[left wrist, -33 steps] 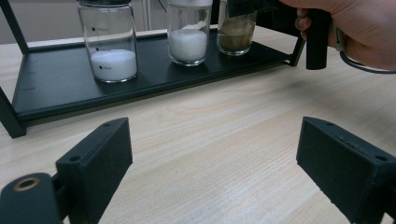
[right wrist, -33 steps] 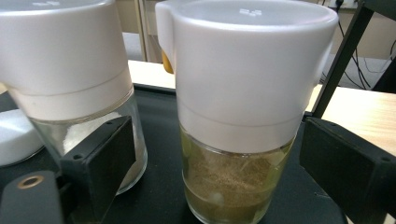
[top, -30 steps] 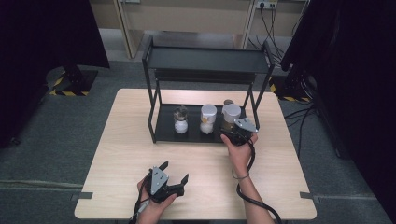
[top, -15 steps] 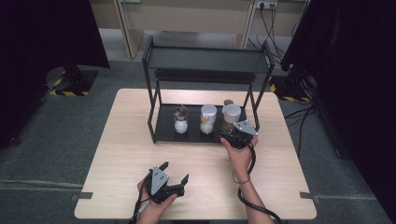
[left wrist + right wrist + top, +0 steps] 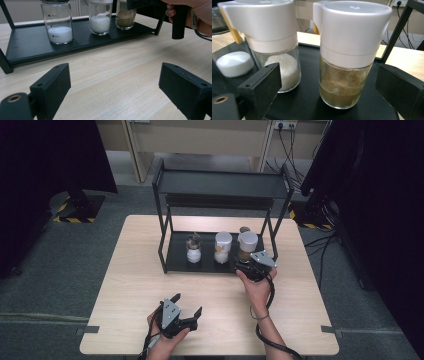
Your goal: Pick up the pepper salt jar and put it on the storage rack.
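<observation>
Flanking a round glass jar (image 5: 343, 75) of brown powder: matte black right tongs (image 5: 327, 85).

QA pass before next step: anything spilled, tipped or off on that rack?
Nothing stands out. The three jars stand upright in a row on the rack's lower shelf, no spill visible. Right tongs open around the brown-filled jar, not pressing it.

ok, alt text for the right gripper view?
The right gripper has its black jaws open around a white-lidded glass jar of brown powder on a black rack shelf, pads not touching. A similar jar of white grains stands beside it.
</observation>
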`<state>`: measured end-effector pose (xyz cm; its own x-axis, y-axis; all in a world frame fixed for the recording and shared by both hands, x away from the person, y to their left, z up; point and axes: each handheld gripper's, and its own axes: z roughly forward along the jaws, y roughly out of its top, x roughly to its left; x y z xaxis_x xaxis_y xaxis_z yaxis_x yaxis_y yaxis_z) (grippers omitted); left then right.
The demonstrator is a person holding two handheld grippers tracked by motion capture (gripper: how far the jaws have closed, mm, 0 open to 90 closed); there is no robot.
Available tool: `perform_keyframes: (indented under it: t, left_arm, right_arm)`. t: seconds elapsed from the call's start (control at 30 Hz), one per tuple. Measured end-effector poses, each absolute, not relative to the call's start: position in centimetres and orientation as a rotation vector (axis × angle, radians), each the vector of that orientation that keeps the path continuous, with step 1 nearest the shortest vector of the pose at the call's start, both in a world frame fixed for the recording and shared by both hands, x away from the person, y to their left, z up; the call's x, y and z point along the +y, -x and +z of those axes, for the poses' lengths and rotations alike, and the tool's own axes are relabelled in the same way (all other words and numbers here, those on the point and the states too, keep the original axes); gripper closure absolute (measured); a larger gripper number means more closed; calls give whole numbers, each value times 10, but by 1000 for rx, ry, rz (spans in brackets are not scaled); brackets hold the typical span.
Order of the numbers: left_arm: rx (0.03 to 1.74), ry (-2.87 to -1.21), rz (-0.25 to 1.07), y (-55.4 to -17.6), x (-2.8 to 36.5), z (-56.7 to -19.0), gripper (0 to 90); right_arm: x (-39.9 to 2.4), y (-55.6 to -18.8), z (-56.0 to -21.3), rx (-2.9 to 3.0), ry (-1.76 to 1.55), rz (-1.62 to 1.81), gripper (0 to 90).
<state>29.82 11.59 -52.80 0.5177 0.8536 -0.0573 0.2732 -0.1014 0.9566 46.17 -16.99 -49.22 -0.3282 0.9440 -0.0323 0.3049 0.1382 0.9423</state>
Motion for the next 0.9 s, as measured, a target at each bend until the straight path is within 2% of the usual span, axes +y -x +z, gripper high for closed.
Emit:
perform_keyframes:
  t: [0.9]
  left_arm:
    - [972, -1647, 656, -298, 115, -528, 100]
  right_arm:
    - [-178, -446, -490, 1764, -1181, 1203, 59]
